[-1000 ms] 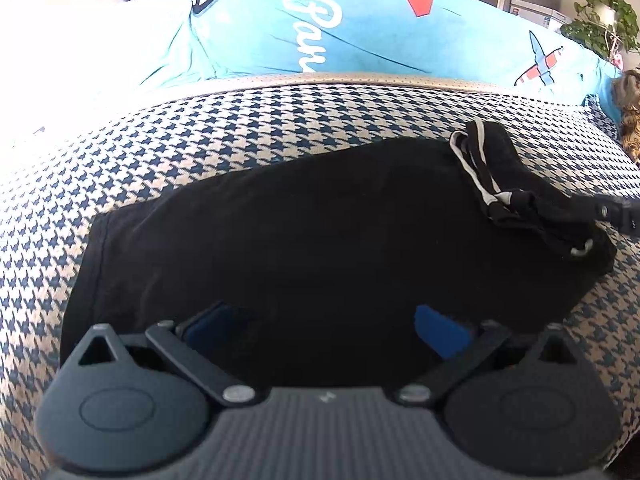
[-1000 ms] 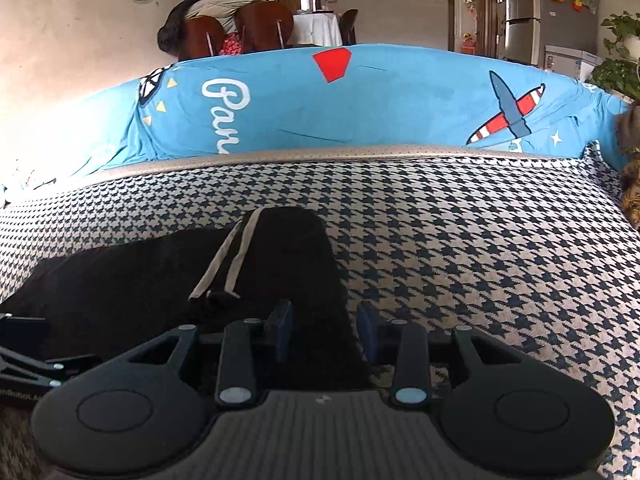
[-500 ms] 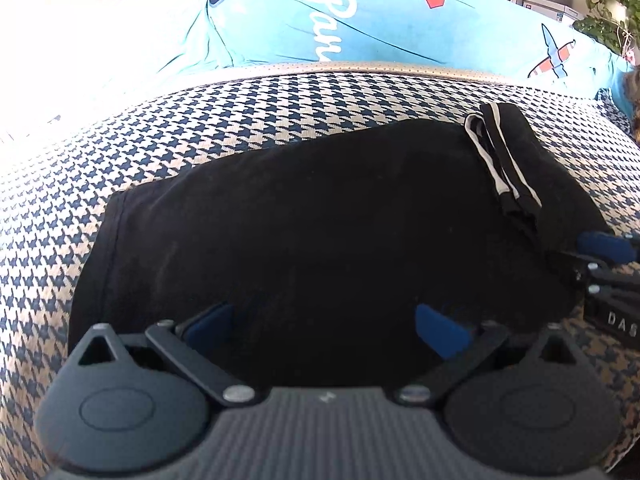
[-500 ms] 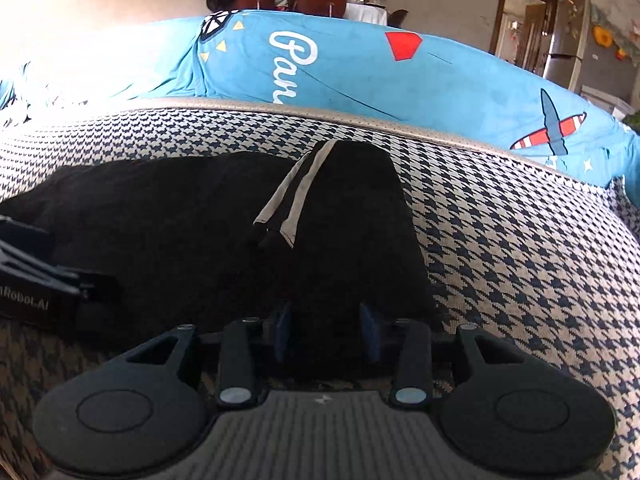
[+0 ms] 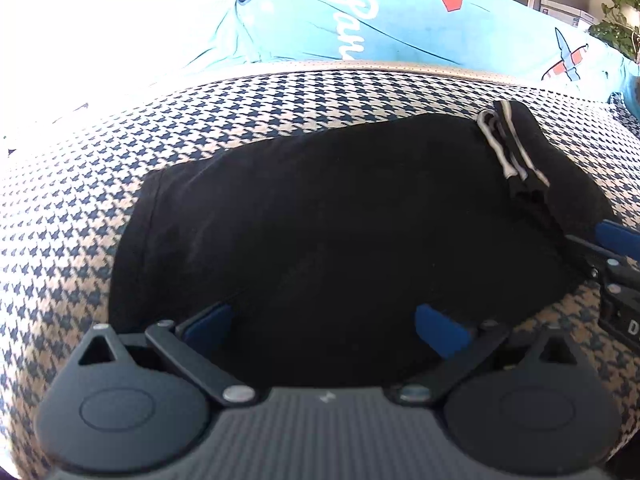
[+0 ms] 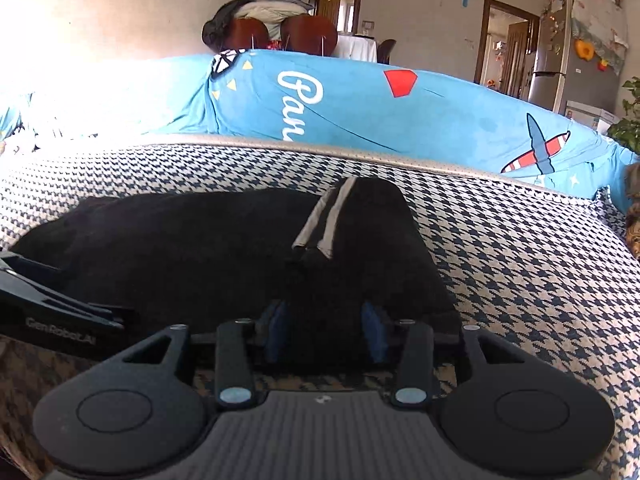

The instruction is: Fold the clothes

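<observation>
We held the left hand-held gripper [image 5: 323,324] spread wide over the black folded garment [image 5: 340,232]; the right hand-held gripper [image 6: 325,330] pinched its near edge.

White cursive "Par", cut off below, printed on the blue cover [image 6: 360,112] behind the houndstooth cushion. "GenRobot.AI" in pale letters along the left gripper [image 6: 60,326] at the right wrist view's left edge. A lone "D" on the right gripper [image 5: 624,320] at the left wrist view's right edge.
</observation>
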Demonstrator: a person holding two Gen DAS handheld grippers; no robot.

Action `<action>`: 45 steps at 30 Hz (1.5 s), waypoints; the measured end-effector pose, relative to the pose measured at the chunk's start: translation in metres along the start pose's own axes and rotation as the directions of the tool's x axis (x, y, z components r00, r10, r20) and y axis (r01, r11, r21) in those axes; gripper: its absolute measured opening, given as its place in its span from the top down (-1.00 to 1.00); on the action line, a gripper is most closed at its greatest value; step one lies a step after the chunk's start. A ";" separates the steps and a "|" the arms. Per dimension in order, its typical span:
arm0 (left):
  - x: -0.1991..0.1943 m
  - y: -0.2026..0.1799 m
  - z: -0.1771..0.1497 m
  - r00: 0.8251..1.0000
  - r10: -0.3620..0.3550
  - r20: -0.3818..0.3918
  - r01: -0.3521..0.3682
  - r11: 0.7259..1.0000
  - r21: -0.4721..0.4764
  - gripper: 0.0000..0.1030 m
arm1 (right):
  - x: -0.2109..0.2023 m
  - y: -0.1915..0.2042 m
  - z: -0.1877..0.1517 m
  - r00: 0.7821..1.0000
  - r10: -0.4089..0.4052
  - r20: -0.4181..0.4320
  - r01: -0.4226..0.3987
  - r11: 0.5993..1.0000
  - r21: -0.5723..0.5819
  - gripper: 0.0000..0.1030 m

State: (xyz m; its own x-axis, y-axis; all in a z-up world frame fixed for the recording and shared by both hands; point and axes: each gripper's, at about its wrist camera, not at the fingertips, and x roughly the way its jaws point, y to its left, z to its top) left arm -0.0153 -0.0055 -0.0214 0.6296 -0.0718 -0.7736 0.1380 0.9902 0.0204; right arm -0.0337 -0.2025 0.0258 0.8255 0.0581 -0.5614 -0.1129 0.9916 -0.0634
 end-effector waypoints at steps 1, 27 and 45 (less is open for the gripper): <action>-0.001 0.001 -0.001 1.000 0.005 -0.001 -0.005 1.000 -0.002 -1.00 | -0.003 0.001 0.000 1.000 0.018 0.004 -0.018 1.000 0.014 0.17; -0.033 0.035 -0.037 1.000 -0.019 0.014 0.019 1.000 -0.008 -1.00 | -0.002 0.026 -0.006 0.994 0.086 -0.065 -0.082 0.995 0.051 0.15; -0.043 0.117 -0.040 0.988 0.147 -0.050 -0.156 0.926 -0.345 -1.00 | -0.011 0.104 -0.017 0.923 0.382 -0.046 -0.385 0.909 -0.163 0.15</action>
State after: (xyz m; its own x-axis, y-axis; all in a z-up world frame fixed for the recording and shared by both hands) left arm -0.0567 0.1178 -0.0114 0.6037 0.0811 -0.7931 -0.2340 0.9690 -0.0790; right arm -0.0642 -0.1022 0.0115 0.6931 0.4274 -0.5805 -0.5102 0.8597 0.0239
